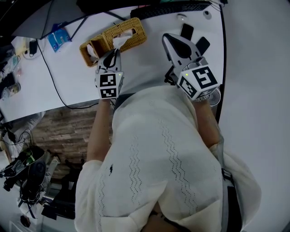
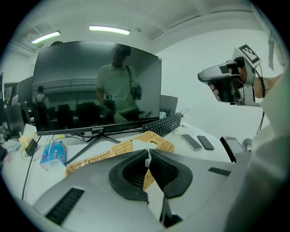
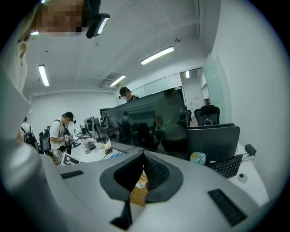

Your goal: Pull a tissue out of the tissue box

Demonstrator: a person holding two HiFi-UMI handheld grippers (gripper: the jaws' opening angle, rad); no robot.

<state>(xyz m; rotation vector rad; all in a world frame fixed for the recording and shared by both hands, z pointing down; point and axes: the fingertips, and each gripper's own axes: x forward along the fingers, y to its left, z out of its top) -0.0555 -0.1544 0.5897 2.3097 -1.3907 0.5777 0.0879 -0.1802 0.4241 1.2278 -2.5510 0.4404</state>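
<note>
Tissue [image 1: 120, 41] over tissue box [image 1: 136, 31], pinched in left hand-held gripper [image 2: 147, 156]; right hand-held gripper [image 3: 143, 157] closed, apart above desk [image 1: 149, 63].

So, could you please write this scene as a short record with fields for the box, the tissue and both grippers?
tissue box: woven wicker, lies on the white desk
tissue: white, sticks up out of the box top, seems not yet pulled free
left gripper: jaws shut on the tissue's upper end
right gripper: jaws together, nothing held, raised to the right of the box
also on desk: keyboard, two phones
</note>
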